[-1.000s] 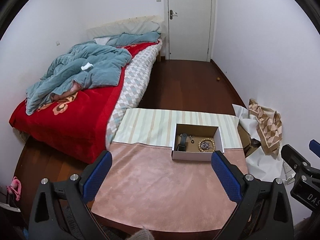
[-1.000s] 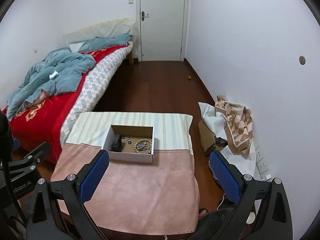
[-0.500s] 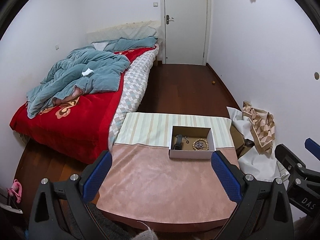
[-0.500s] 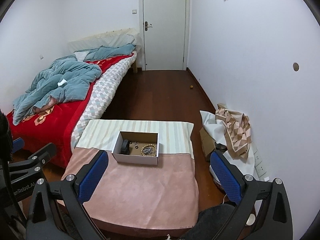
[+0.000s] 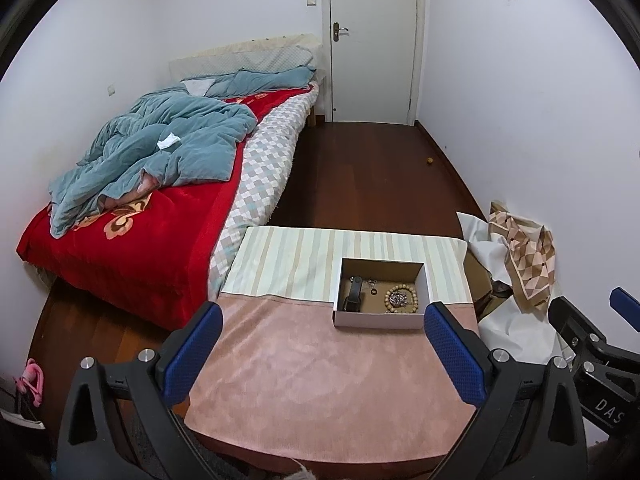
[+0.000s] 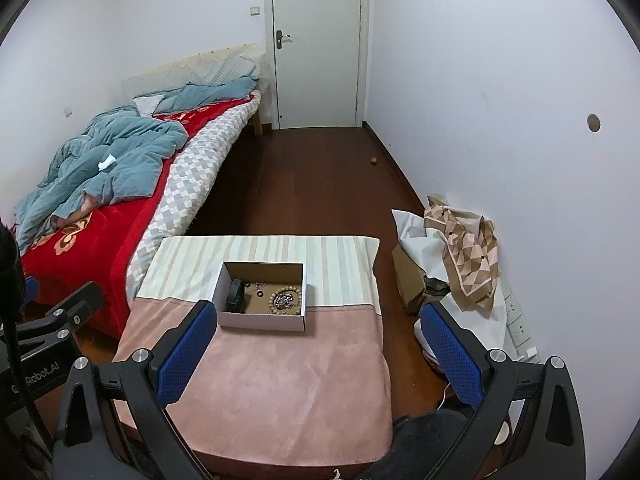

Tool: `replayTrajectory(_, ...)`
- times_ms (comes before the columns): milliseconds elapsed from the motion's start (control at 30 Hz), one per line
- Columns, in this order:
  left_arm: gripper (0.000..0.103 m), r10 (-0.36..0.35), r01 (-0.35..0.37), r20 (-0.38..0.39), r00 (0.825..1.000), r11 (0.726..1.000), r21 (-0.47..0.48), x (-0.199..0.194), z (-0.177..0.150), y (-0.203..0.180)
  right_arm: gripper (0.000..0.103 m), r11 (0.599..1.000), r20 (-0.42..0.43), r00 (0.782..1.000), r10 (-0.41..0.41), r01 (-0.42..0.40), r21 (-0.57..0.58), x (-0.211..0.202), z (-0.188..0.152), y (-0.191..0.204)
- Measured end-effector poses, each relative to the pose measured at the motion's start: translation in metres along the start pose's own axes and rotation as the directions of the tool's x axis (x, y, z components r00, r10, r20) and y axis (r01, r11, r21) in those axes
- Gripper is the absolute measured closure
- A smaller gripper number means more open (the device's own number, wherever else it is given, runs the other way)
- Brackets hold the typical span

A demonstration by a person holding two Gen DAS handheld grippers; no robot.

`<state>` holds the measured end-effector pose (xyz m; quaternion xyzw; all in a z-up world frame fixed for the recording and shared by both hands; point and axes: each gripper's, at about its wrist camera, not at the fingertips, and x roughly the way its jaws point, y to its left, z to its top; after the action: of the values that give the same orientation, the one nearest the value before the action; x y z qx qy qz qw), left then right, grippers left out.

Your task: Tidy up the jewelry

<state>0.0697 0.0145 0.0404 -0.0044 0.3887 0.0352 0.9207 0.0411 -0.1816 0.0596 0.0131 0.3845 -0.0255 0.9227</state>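
Jaws of the left gripper (image 5: 322,334) and right gripper (image 6: 316,332) gape empty; the bead bracelet (image 5: 401,298) in the cardboard box (image 5: 378,319) looks light and slippery, best pinched across its rim.

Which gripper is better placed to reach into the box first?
Probably the left gripper. In its view the box lies between the open fingers, ahead. In the right gripper view the box sits left of centre. The difference is small.
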Motion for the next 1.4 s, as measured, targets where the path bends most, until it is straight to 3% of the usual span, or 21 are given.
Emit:
replayTrajectory(400,0.0,0.032,-0.031,-0.074,0.997,0.999,0.016,0.044,0.015,-0.007,0.0,1.0,-0.071,0.997,-0.022,0.022,0.001,0.061,0.022,0.002)
replayTrajectory(733,0.0,0.006,-0.001,-0.179,0.984,1.0,0.028,0.071,0.024,-0.013,0.0,0.999,-0.151,0.988,-0.022,0.018,-0.027,0.096,0.034,0.008)
replayTrajectory(1400,0.0,-0.003,0.006,-0.203,0.979,1.0,0.017,0.075,0.026,-0.011,0.0,0.999,-0.175,0.984,-0.023,0.017,-0.038,0.101,0.039,0.009)
